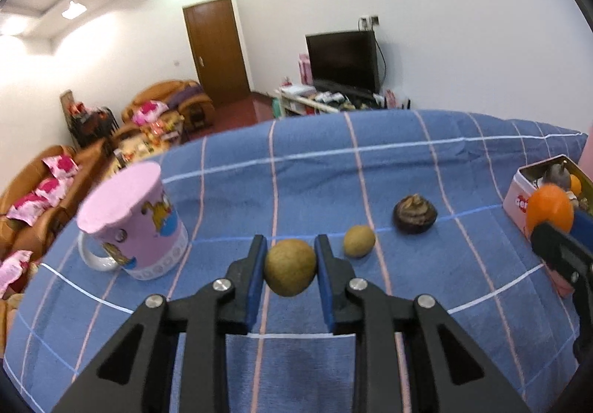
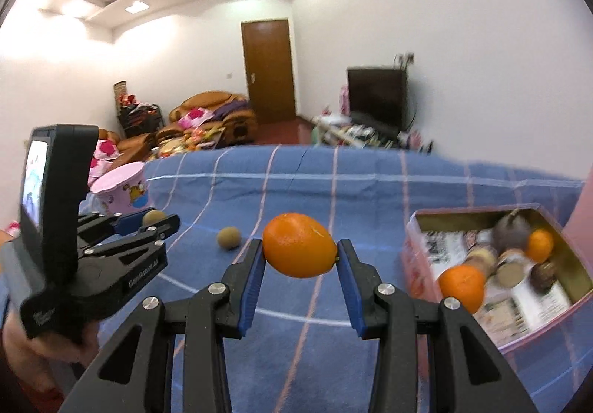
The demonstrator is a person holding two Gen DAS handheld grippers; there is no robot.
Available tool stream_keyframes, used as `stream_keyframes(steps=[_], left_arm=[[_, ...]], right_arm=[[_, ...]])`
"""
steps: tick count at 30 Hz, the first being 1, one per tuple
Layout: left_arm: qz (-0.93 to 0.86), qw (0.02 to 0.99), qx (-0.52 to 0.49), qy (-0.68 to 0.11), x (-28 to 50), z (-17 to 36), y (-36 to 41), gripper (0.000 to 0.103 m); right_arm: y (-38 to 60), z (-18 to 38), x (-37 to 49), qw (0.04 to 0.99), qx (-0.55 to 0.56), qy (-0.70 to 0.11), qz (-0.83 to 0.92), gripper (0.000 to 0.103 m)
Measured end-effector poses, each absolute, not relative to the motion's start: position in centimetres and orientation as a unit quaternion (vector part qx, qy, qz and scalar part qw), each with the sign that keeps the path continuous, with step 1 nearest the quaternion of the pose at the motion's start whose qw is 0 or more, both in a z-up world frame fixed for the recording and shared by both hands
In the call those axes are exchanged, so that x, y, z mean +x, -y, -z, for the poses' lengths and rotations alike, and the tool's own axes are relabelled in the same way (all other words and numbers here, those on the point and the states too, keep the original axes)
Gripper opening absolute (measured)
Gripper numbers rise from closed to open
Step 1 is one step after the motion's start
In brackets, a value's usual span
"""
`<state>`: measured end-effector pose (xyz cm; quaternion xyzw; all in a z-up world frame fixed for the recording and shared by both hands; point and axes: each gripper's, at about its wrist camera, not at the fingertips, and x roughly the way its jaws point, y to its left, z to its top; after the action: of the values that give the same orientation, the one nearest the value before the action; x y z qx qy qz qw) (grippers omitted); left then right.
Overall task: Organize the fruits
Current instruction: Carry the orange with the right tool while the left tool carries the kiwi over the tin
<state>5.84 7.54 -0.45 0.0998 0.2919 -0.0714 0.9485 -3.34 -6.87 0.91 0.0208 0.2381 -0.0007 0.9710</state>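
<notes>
Gripping a round brown-green fruit (image 1: 290, 267) between its blue pads, the left gripper (image 1: 290, 266) is closed on it above the blue checked cloth (image 1: 370, 161), with a second small brown fruit (image 1: 358, 241) and a dark, wrinkled fruit (image 1: 414, 215) lying on the cloth just beyond. The right gripper (image 2: 300, 257) is pressed tight on both ends of an orange (image 2: 299, 250), held in the air left of the pink tin (image 2: 415, 257). Inside the tin lie more oranges and some dark fruits, blurred and hard to name, its near corner is cut off by the gripper's arm, and a pink mug (image 1: 133, 224) stands upside down at the left.
</notes>
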Motion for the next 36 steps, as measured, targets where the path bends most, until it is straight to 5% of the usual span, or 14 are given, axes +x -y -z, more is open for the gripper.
stream_keyframes(steps=[36], left_arm=[[0.045,0.963,0.062,-0.259,-1.3,-0.1,-1.7,0.028]], right_arm=[[10.3,-1.2,-7.9,0.972,0.004,-0.233,0.014,0.042]])
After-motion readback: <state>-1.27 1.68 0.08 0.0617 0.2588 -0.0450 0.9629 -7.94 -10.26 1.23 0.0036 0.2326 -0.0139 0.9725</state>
